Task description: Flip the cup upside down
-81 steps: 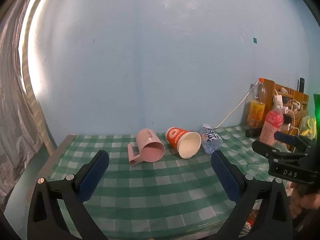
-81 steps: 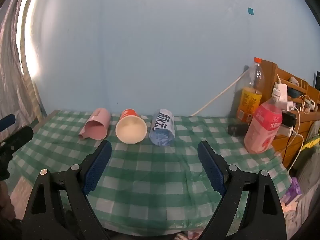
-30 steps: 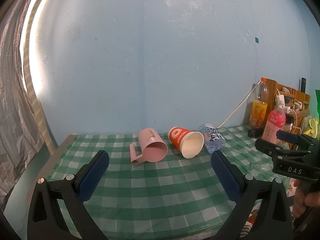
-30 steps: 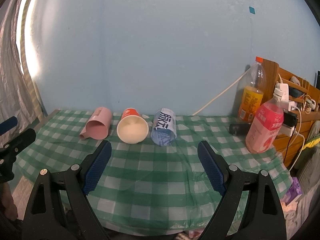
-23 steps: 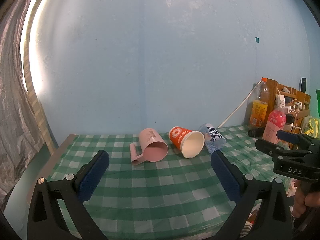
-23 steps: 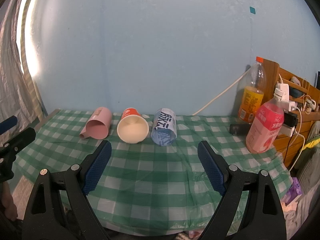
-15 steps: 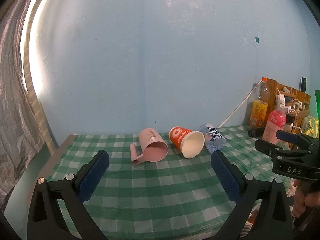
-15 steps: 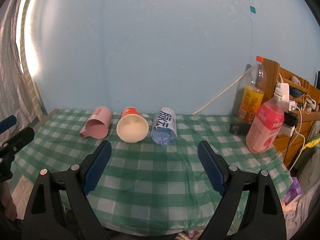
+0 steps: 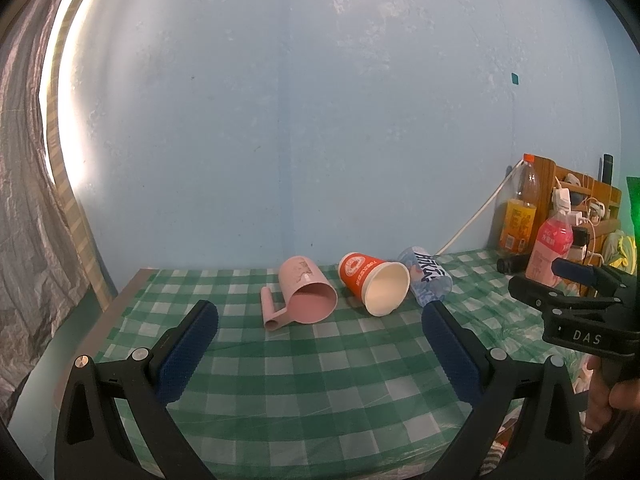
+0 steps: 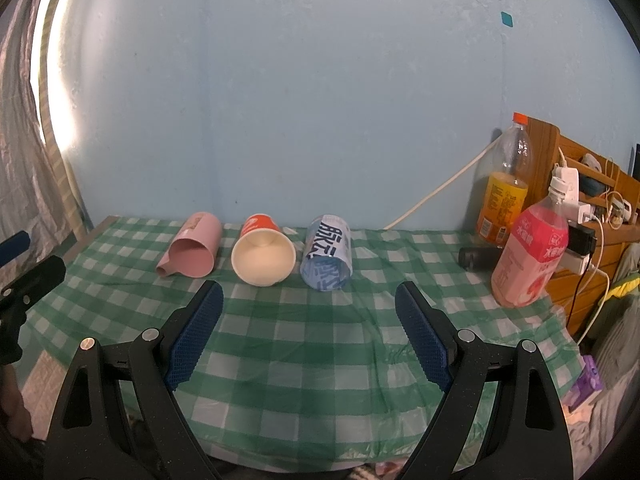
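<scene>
Cups (image 10: 263, 256) lying sideways near the desk's (image 9: 320, 380) far edge.
Light, crushable walls are judged; sides are best pinched gently; both grippers' fingers (image 10: 195, 336) are spread.

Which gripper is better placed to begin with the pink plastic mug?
Probably the left gripper: the pink plastic mug lies nearly ahead of its open jaws, but far left of the right gripper.

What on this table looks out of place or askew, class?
Three cups lie tipped on their sides in a row on the checked cloth: a pink mug, an orange paper cup and a blue printed cup. Nothing looks spilled.
</scene>
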A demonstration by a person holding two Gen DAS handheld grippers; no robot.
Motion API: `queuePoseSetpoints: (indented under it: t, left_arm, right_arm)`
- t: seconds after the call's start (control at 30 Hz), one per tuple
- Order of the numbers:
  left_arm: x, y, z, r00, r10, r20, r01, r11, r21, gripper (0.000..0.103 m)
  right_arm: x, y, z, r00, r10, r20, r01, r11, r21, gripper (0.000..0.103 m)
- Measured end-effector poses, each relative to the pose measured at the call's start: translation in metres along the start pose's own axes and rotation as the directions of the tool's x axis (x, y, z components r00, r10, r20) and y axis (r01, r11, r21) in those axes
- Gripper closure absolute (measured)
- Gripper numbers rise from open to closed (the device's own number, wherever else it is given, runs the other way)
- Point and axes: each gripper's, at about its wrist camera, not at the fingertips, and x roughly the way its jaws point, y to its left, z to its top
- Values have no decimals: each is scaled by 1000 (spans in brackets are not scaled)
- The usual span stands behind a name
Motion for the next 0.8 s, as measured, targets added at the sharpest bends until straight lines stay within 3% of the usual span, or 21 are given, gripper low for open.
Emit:
queuePoseSetpoints:
  t: [0.4, 0.67, 0.8]
  left_arm:
    - [1, 2, -1, 1000, 1, -6, -1, 1000, -2, 0]
    - [12, 3, -5, 999, 0, -40, 0, 1000, -14, 0]
    - [24, 7, -5, 997, -10, -73, 7, 999, -42, 0]
  right_arm:
    - [3, -1, 0, 1000, 2, -3, -2, 1000, -5, 16]
    - [8, -2, 2, 1000, -4, -15, 4, 1000, -21, 16]
    - [19, -4, 12, 999, 29, -29, -30, 999, -36, 16]
